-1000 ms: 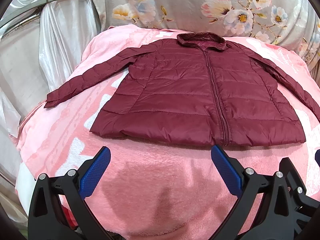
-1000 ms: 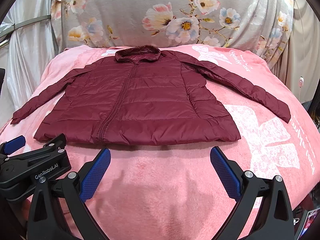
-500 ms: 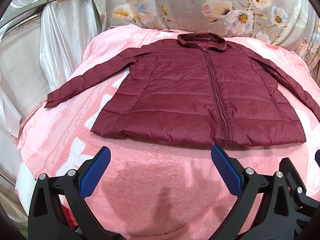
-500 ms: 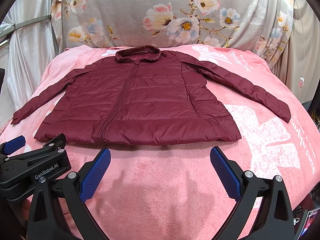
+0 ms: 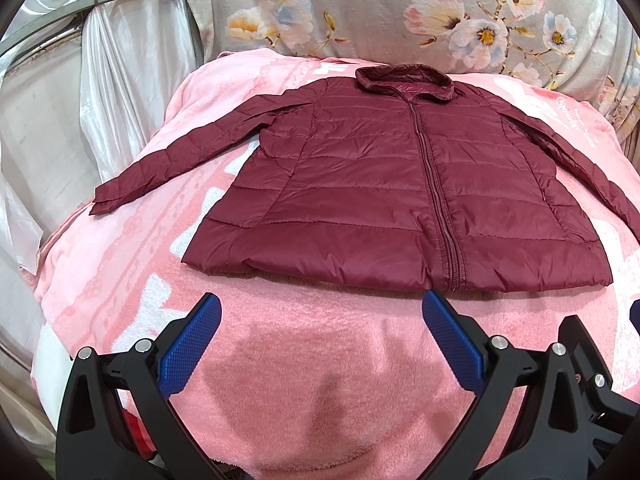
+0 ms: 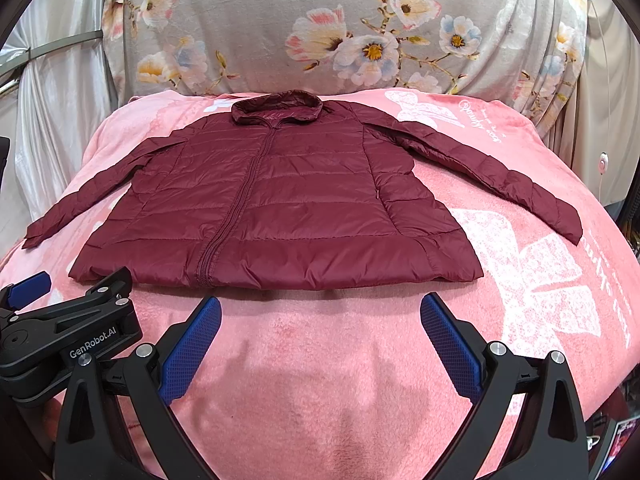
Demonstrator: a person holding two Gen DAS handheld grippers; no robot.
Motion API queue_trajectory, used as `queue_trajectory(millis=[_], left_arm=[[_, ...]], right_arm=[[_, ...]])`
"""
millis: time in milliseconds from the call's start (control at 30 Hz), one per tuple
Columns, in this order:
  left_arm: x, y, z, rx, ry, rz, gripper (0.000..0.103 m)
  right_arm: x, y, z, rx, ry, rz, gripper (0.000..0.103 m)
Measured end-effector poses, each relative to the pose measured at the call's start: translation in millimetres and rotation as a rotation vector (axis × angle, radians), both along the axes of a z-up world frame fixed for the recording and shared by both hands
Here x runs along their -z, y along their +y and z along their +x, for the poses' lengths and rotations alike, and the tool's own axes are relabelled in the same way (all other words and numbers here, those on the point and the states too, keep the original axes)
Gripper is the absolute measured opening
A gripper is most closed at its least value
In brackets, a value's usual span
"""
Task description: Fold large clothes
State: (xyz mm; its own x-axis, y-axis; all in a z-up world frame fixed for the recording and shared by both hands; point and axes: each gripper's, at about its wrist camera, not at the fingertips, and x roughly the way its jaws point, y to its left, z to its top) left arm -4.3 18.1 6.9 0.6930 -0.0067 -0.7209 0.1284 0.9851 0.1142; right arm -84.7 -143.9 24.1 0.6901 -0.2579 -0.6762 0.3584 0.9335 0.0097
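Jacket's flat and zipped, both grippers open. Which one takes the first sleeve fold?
Probably left. The left gripper faces the jacket with the left sleeve fully in its view, cuff included. The right sleeve lies as clear for the right gripper, so either could start.

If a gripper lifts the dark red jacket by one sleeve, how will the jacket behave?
The jacket is probably floppy: its sleeve lies limp on the pink blanket, so the body would likely hang and drag. Its quilted, puffy panels suggest it is light for its size. The shiny fabric may slip between the fingers.
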Motion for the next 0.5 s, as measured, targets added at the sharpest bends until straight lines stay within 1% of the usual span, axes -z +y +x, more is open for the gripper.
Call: queue_trajectory(millis=[500], left_arm=[[0.0,0.1,0.1,0.0,0.0,0.0,0.098]], right_arm=[[0.3,0.7,0.7,-0.001,0.0,0.003,0.098]])
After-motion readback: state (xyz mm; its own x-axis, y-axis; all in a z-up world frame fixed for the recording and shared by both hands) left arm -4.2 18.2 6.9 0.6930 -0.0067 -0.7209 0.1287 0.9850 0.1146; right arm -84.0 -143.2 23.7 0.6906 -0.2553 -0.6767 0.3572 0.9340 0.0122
